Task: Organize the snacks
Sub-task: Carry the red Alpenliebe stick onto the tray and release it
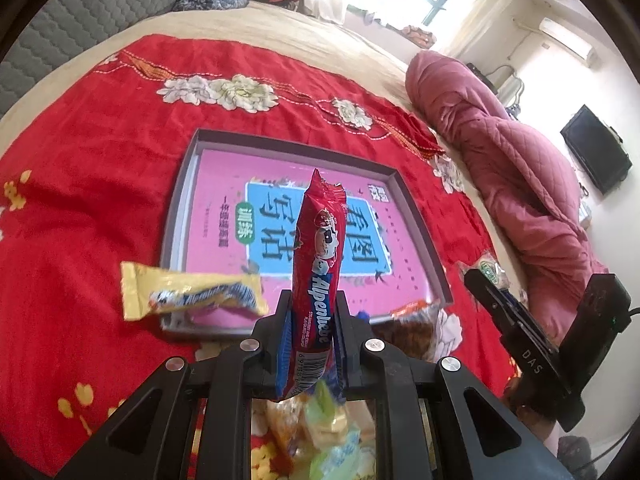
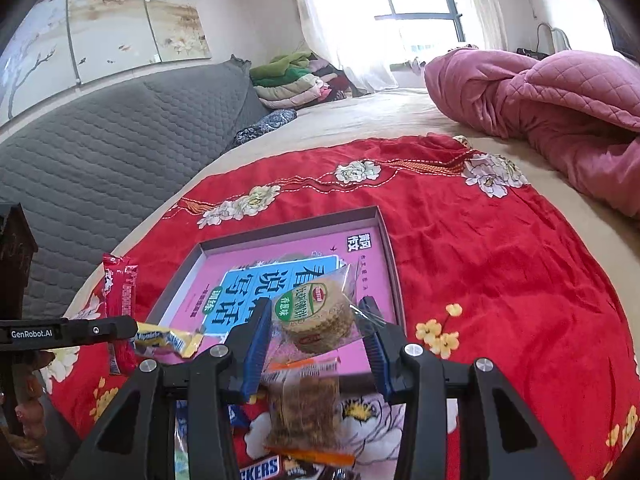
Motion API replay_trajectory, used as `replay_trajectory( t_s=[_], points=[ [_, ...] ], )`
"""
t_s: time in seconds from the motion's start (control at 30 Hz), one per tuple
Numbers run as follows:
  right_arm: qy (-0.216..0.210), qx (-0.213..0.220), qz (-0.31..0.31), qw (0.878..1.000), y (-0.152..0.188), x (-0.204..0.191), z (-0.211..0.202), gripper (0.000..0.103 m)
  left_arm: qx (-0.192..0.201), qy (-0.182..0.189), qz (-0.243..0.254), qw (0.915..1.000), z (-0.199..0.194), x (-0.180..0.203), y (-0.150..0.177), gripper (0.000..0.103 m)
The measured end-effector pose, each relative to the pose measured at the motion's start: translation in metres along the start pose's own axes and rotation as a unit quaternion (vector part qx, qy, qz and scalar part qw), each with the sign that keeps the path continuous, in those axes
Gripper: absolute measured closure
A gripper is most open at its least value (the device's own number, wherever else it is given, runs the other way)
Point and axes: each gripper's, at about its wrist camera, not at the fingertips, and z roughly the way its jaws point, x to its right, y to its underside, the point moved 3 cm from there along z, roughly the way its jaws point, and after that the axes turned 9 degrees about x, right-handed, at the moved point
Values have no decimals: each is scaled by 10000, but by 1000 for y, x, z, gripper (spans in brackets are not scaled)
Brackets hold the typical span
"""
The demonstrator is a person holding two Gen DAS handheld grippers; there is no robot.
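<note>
Red floral cloth (image 1: 100, 184) on bed; left hand-held gripper (image 1: 310, 320) clamped on red Alpenliebe stick (image 1: 318, 256), right hand-held gripper (image 2: 316, 328) gripping biscuit pack (image 2: 316, 316), both above pink-lined tray (image 1: 280, 144)

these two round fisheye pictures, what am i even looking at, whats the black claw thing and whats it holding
Each picture comes from a camera mounted on a hand-held gripper, looking along its two fingers; a person holds one in each hand. The left gripper is shut on a red Alpenliebe candy stick. The right gripper is closed on a clear packet of round crackers. Below them a red flowered cloth covers a bed, with a shallow pink box, a yellow candy stick at its edge, and more snacks nearby.
</note>
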Motion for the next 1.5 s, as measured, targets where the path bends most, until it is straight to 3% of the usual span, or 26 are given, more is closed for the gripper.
replay_trajectory(
  t_s=[0.47,0.83,1.5],
  points=[
    [125,-592,144,9981,7,14,50,59,-143,-36,-55,9999,49,7,-13,85],
    [173,-935,349,9949,24,24,67,59,-347,-71,-163,9992,82,4,-12,85],
    [321,-979,192,9945,30,21,72,58,-676,-72,-263,9973,103,1,-4,84]
  ],
)
